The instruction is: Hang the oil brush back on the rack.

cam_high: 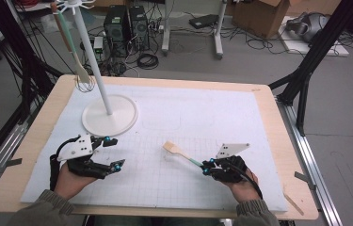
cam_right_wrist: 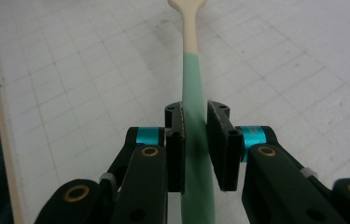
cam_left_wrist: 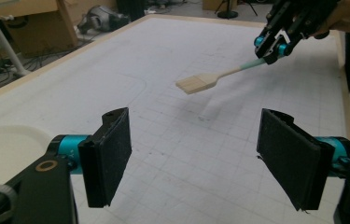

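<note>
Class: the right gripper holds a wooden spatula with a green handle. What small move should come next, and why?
Probably carry the green-handled wooden spatula toward the white hanging stand. The right gripper is clamped on its handle, its blade is off the white mat, and a similar utensil already hangs there.

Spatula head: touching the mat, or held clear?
Apart. Left gripper view shows the spatula head raised, its shadow on the mat below, handle in the right hand-held gripper.

Pale bare wood, matt, on the spatula (cam_left_wrist: 199, 83) blade; smooth mint-green coating, maybe silicone, on its handle. Rough black foam-like pads on the jaws of the left gripper (cam_left_wrist: 205, 158), with shiny teal metal collars. Matt white gridded mat (cam_high: 202, 136) over a light plywood worktop (cam_high: 280, 136). Smooth white plastic stand (cam_high: 109, 115).
</note>
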`<action>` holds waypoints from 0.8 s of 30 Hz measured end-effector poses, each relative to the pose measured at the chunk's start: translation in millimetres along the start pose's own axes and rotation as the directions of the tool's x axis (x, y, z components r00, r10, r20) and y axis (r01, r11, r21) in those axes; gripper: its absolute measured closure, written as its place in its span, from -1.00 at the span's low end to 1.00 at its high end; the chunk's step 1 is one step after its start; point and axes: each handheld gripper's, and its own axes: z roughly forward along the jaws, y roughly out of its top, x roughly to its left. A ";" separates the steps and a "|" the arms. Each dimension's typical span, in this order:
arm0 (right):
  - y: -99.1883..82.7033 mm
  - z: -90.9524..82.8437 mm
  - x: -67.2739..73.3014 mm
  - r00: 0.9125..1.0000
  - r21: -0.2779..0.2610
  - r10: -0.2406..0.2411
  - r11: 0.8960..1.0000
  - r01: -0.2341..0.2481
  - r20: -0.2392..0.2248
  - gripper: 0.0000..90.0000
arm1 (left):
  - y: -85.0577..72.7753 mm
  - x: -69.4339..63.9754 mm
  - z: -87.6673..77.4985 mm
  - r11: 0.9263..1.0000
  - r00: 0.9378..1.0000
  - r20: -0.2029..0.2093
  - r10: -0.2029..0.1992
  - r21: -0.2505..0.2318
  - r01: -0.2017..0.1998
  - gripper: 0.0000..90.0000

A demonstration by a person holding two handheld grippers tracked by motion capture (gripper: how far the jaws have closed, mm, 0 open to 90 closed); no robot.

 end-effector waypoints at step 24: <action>73.1 22.1 41.2 0.965 0.003 -0.200 0.979 0.203 -0.173 0.73 | 39.1 -10.0 3.6 0.994 0.983 0.147 0.112 0.002 -0.113 -0.31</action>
